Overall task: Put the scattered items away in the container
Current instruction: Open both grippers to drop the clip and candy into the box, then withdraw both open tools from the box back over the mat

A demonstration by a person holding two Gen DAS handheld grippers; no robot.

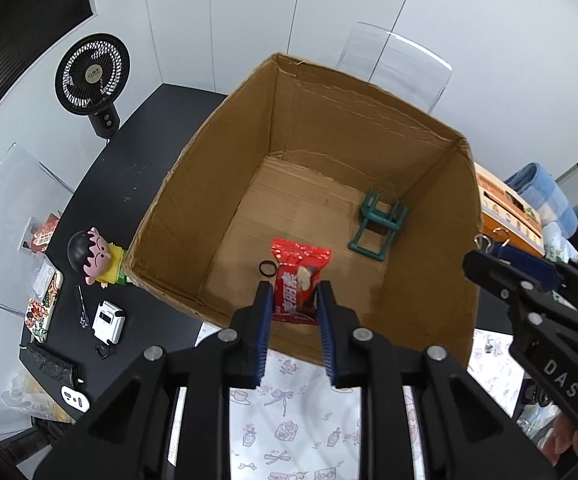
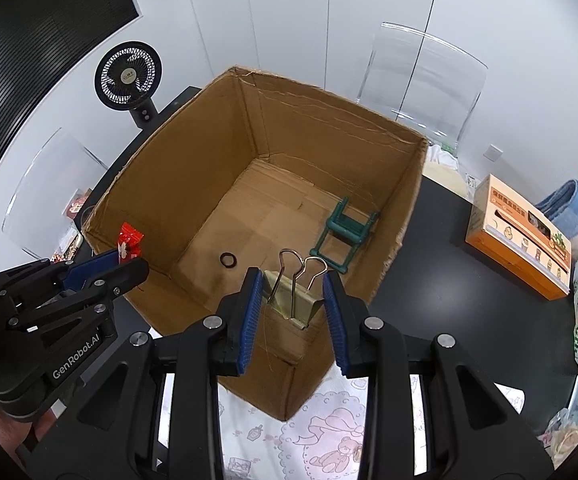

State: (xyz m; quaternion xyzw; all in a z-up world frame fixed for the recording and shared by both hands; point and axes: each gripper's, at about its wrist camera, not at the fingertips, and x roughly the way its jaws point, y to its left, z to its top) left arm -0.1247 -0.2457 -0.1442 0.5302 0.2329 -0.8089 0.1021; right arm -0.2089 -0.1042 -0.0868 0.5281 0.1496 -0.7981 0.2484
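Fan [image 1: 92,75] standing far left on the black table [image 1: 145,152], and nearer me a cartoon figurine [image 1: 93,256] is lying just beside the left wall of the cardboard box [image 1: 177,216]. Below it a white gadget [image 1: 108,322], a phone in a printed case [image 1: 43,308] and a white power strip [image 1: 75,399] are lying scattered on the table.

I'm holding my left gripper [image 1: 293,300] over the box's near edge, jaws narrowed and pressing both sides of a red snack packet [image 1: 299,280] — the packet is hanging over the box floor, not touching it. Just left of it a small black ring [image 1: 267,268] is lying on the box floor. Further right, a green toy stool [image 1: 379,226] is lying tipped on its side near the box's right wall.

I'm carrying my right gripper [image 2: 291,304] over the near right corner of the box, jaws narrowed and clamping a gold binder clip [image 2: 295,300], wire handles pointing up and away from me. From the left wrist view it's showing at the right edge, outside the box's right wall.

Right of the box, an orange carton [image 2: 517,236] is sitting on the table, well apart — and a floral cloth [image 2: 329,432] is lying under the box's near corner.
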